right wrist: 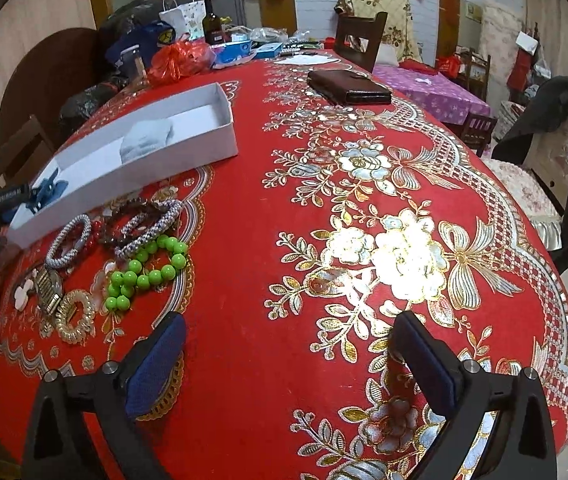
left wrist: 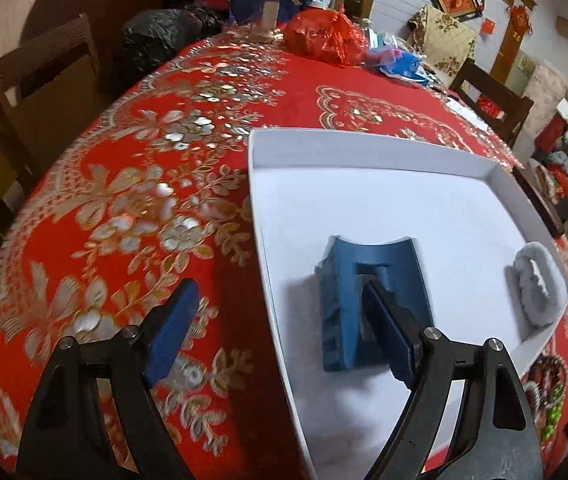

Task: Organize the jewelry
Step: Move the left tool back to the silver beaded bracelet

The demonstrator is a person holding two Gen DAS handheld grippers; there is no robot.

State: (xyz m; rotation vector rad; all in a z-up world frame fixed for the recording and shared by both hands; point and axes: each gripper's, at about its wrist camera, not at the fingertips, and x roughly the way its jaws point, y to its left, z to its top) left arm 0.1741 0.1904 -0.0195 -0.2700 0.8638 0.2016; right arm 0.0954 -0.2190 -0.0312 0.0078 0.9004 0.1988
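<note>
Over the near corner of the shallow white cardboard box (left wrist: 367,148), the left gripper (left wrist: 284,320) hangs with its fingers spread wide, the left pad above the red tablecloth with gold and silver flowers (left wrist: 132,200) and the right pad over the box floor. A blue plastic claw hair clip (left wrist: 367,292) lies on that floor just beyond and partly under the right pad; whether the pad touches the clip cannot be told, and nothing is pinched between the fingers. Toward the box's right side sits a pale grey fluffy hair tie (left wrist: 537,288), well apart from the clip.

From the right wrist view, the right gripper (right wrist: 291,364) is also wide apart and holds nothing, above bare cloth. To its left, just outside the box's long wall, the rest of the jewelry lies in a loose group: a bright green bead bracelet (right wrist: 148,270), two silver-white braided bangles (right wrist: 70,240), a dark brown bead bracelet (right wrist: 132,216), some red beads (right wrist: 94,232), a gold metal watch band (right wrist: 48,286), a gold coiled hair ring (right wrist: 76,316) and a small white flat charm (right wrist: 22,294). Farther back on the table rests a dark brown leather wallet (right wrist: 349,87)
</note>
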